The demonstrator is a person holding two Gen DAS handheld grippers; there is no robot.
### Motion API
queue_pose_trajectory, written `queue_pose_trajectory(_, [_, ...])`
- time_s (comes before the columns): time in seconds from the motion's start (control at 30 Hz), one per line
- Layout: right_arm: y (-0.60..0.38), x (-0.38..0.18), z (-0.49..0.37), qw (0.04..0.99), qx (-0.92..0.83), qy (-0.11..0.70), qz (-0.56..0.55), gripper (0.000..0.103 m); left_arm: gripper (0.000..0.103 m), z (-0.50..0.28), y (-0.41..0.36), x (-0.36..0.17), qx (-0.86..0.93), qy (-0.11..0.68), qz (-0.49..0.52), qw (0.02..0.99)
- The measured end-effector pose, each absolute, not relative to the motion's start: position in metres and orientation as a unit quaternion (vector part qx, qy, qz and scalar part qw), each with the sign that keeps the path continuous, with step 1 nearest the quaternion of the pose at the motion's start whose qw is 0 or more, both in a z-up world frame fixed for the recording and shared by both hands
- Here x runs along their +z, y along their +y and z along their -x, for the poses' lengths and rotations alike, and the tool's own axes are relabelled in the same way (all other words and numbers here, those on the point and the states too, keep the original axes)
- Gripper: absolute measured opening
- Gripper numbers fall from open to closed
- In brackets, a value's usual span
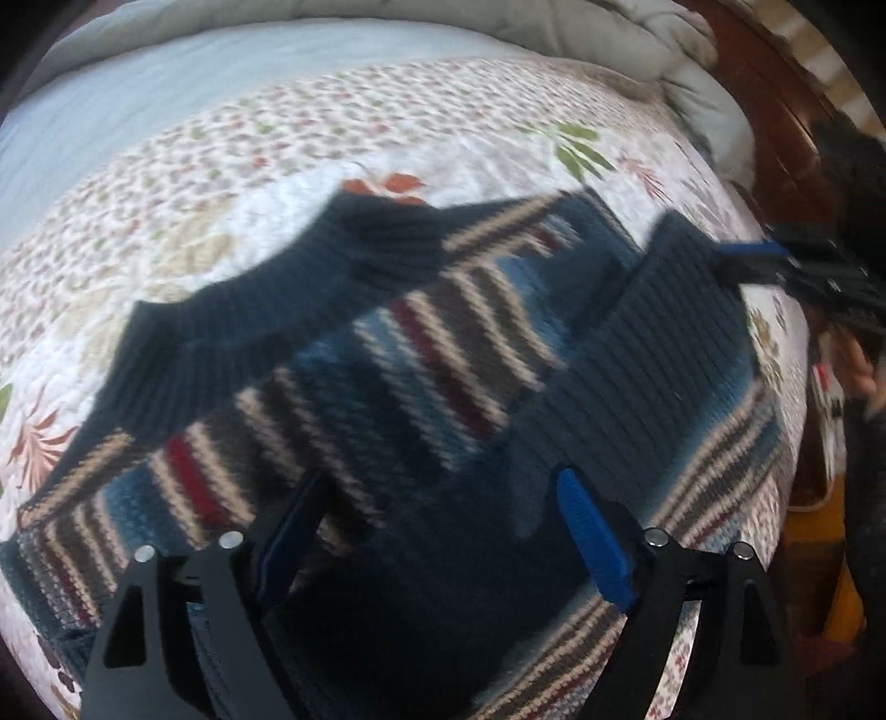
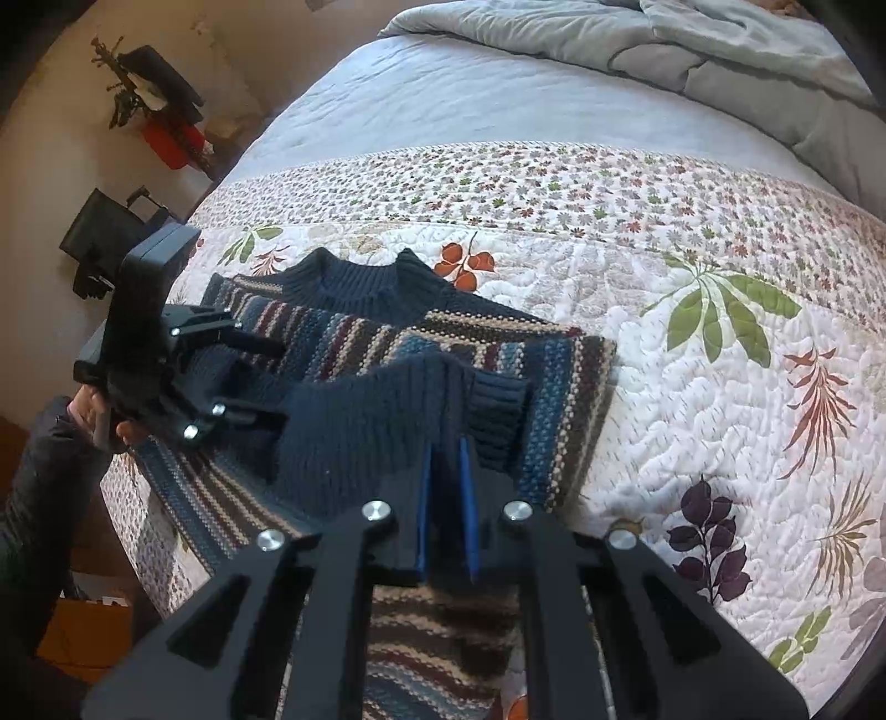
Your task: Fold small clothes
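Sweater [image 2: 343,354] near bed [image 2: 692,387] edge: thick, soft, floppy knit. Ribbed hem [image 2: 387,421] pinched by right gripper [image 2: 446,498]. Left gripper [image 1: 443,531] spread above body; ribbed edges judged best hold.

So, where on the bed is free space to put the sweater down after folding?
Free: the floral quilt right of the striped sweater, as the right wrist view shows it, and the pale blue sheet between the quilt's small-flower border and the grey duvet. Crowded: the bed's near edge, where the left gripper and right gripper work over the sweater.
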State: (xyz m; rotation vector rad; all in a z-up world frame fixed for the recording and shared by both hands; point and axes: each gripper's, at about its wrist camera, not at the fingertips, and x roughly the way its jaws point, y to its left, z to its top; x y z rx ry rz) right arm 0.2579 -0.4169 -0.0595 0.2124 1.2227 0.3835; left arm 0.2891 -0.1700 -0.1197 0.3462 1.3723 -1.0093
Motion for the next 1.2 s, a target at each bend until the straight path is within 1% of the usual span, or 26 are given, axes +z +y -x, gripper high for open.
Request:
queue_pose_trajectory(0.1, [-0.419,-0.062,-0.257,0.796,0.179,0.568,-0.106,0.008,0.083,-0.278,-0.17,-0.117,-0.472,0.606,-0.146,0.623])
queue_pose_trajectory(0.13, [-0.419,-0.062,-0.256,0.797,0.179,0.567,-0.108,0.008,0.072,-0.273,-0.17,-0.117,-0.475,0.605,-0.15,0.621])
queue_pose_trajectory(0.17, [-0.42,-0.062,-0.256,0.797,0.18,0.566,-0.11,0.008,0.05,-0.269,-0.17,-0.118,-0.472,0.603,-0.162,0.622])
queue_pose_trajectory(0.2, [-0.42,-0.062,-0.255,0.797,0.181,0.565,-0.112,0.008,0.039,-0.265,-0.17,-0.119,-0.46,0.6,-0.175,0.631])
queue_pose_trajectory(0.23, [-0.421,-0.061,-0.255,0.797,0.182,0.564,-0.114,0.008,0.024,-0.265,-0.169,-0.119,-0.454,0.6,-0.174,0.635])
queue_pose_trajectory(0.27, [-0.42,-0.06,-0.253,0.798,0.181,0.564,-0.115,0.008,0.014,-0.264,-0.167,-0.118,-0.455,0.602,-0.159,0.637])
queue_pose_trajectory(0.37, [-0.421,-0.056,-0.251,0.801,0.178,0.559,-0.115,0.008,0.011,-0.259,-0.162,-0.105,-0.446,0.584,-0.149,0.662])
queue_pose_trajectory(0.47, [-0.424,-0.049,-0.252,0.808,0.173,0.55,-0.123,0.008,0.011,-0.26,-0.165,-0.094,-0.426,0.57,-0.157,0.685])
queue_pose_trajectory(0.67, [-0.434,-0.044,-0.272,0.824,0.132,0.537,-0.125,0.008,0.012,-0.288,-0.188,-0.083,-0.389,0.553,-0.164,0.718])
queue_pose_trajectory(0.8, [-0.443,-0.069,-0.293,0.813,0.103,0.556,-0.142,0.008,0.013,-0.301,-0.203,-0.099,-0.356,0.563,-0.172,0.725])
queue_pose_trajectory(0.87, [-0.441,-0.092,-0.302,0.799,0.09,0.578,-0.138,0.009,0.016,-0.308,-0.209,-0.118,-0.334,0.582,-0.176,0.721])
queue_pose_trajectory(0.9, [-0.437,-0.104,-0.304,0.792,0.083,0.59,-0.129,0.01,0.016,-0.308,-0.211,-0.124,-0.33,0.585,-0.176,0.72])
queue_pose_trajectory(0.93, [-0.433,-0.116,-0.305,0.786,0.073,0.603,-0.115,0.015,0.018,-0.308,-0.212,-0.128,-0.326,0.584,-0.174,0.723])
queue_pose_trajectory(1.0, [-0.427,-0.124,-0.303,0.782,0.063,0.612,-0.098,0.019,0.019,-0.307,-0.211,-0.127,-0.32,0.582,-0.168,0.728])
queue_pose_trajectory(1.03, [-0.425,-0.122,-0.3,0.785,0.06,0.609,-0.094,0.02,0.02,-0.307,-0.21,-0.126,-0.318,0.582,-0.165,0.73])
queue_pose_trajectory(1.07, [-0.424,-0.118,-0.296,0.789,0.057,0.605,-0.091,0.022,0.025,-0.306,-0.208,-0.123,-0.314,0.583,-0.163,0.732])
queue_pose_trajectory(1.1, [-0.423,-0.111,-0.292,0.794,0.051,0.599,-0.087,0.027,0.029,-0.304,-0.205,-0.122,-0.311,0.582,-0.163,0.734])
queue_pose_trajectory(1.13, [-0.421,-0.101,-0.286,0.803,0.042,0.588,-0.081,0.027,0.038,-0.302,-0.203,-0.118,-0.307,0.58,-0.162,0.737])
queue_pose_trajectory(1.17, [-0.42,-0.095,-0.283,0.808,0.041,0.582,-0.078,0.027,0.043,-0.301,-0.197,-0.111,-0.307,0.577,-0.154,0.741])
queue_pose_trajectory(1.2, [-0.418,-0.088,-0.278,0.813,0.045,0.575,-0.079,0.027,0.044,-0.299,-0.194,-0.107,-0.309,0.576,-0.147,0.742])
